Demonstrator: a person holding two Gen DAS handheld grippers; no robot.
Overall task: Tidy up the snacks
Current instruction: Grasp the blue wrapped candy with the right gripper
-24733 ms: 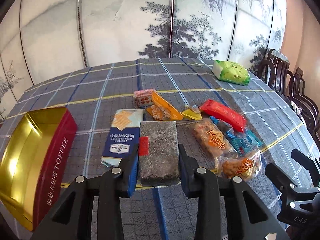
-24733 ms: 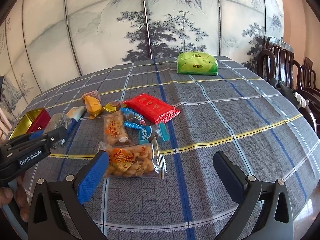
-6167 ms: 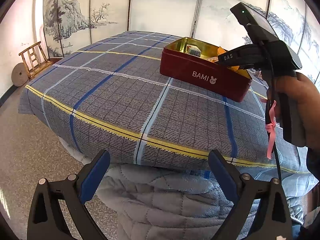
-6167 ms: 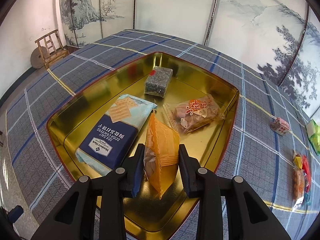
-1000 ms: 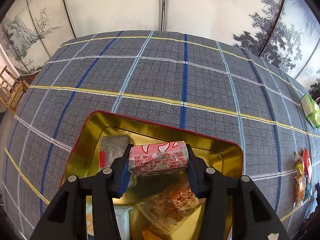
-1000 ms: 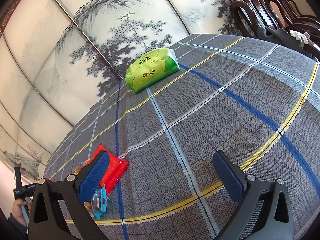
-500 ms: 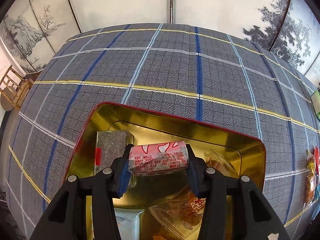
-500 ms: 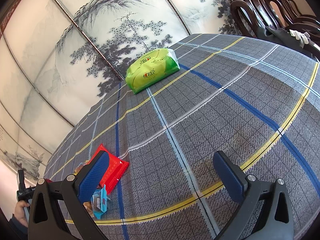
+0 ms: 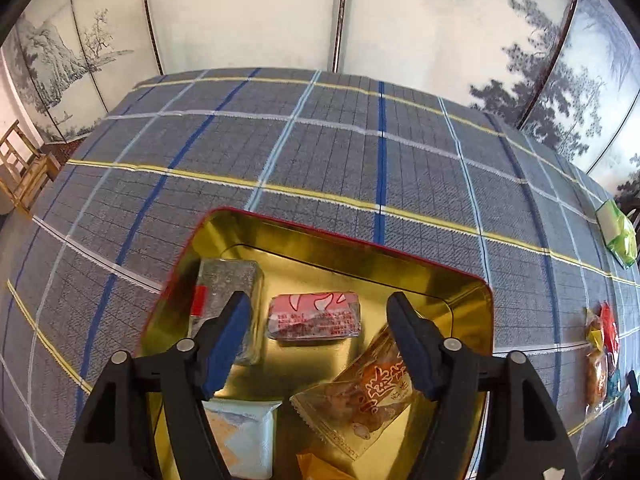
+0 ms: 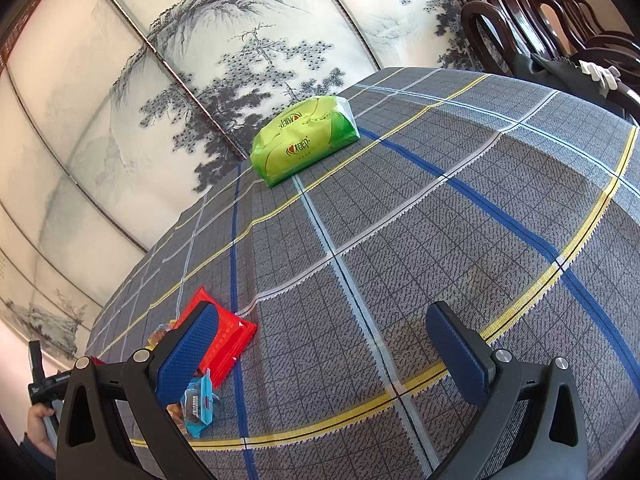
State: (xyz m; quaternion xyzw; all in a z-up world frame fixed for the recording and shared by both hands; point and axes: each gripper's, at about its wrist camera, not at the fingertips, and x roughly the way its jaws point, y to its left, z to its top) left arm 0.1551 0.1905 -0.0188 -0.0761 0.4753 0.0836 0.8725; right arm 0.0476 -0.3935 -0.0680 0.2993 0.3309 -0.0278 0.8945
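Gold-lined tin (image 9: 256, 236) with pink packet (image 9: 314, 316), grey bar (image 9: 228, 292), cracker pack (image 9: 244, 436) inside

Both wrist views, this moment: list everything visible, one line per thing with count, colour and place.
tin: 1, red outside, gold inside, on the tablecloth.
pink packet: 1, lying in the tin, between the open fingers, untouched.
grey block: 1, tin's left corner.
clear snack bag: 1, orange print, in the tin.
cracker pack: 1, pale blue, tin's near edge.
orange packet: 1, tin's near edge.
red packet: 1, on the cloth.
blue packet: 1, beside the red one.
green pack: 1, far side of the table.
tablecloth: 1, grey plaid.
chairs: several, dark wood.
left hand-held gripper: open over the tin.
right hand-held gripper: open, empty.
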